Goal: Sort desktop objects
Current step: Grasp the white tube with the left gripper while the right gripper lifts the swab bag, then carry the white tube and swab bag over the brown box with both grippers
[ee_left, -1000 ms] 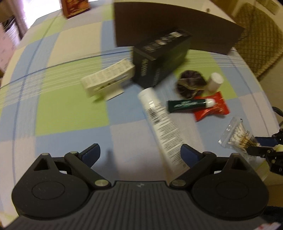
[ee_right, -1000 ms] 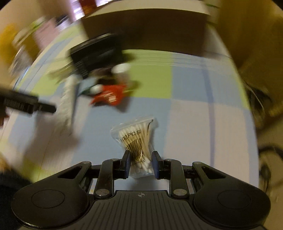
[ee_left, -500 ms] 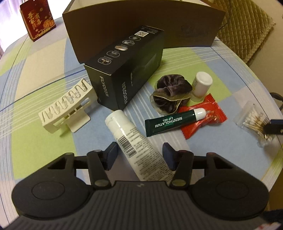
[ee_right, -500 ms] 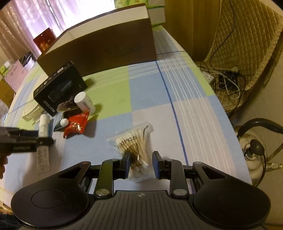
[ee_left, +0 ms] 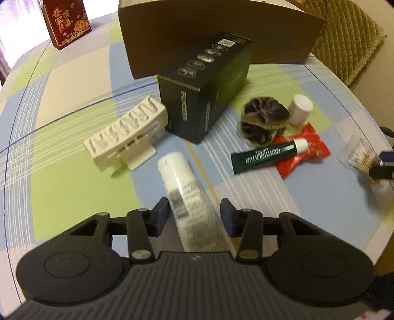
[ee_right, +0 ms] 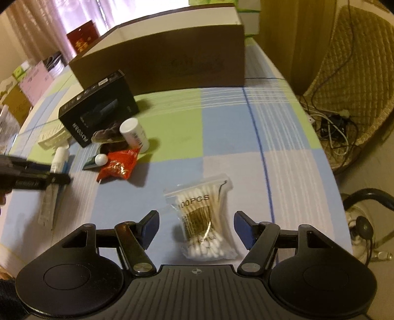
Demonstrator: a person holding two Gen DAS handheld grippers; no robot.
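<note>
The left tongs [ee_left: 194,216] are closing, not yet clamped, around the white tube [ee_left: 187,194], probably soft and slippery, best pinched mid-body.

A home, likely a living or dining room. Checked cloth [ee_right: 221,118] in blue, green and cream over the surface. Pink curtains [ee_right: 44,27] at 11 o'clock before a bright window. Quilted chair [ee_right: 349,73] at 2 o'clock, tangled cables [ee_right: 330,128] on the floor beneath. Red gift box [ee_left: 66,22] with gold characters at 11 o'clock; toiletries scattered mid-surface.
</note>
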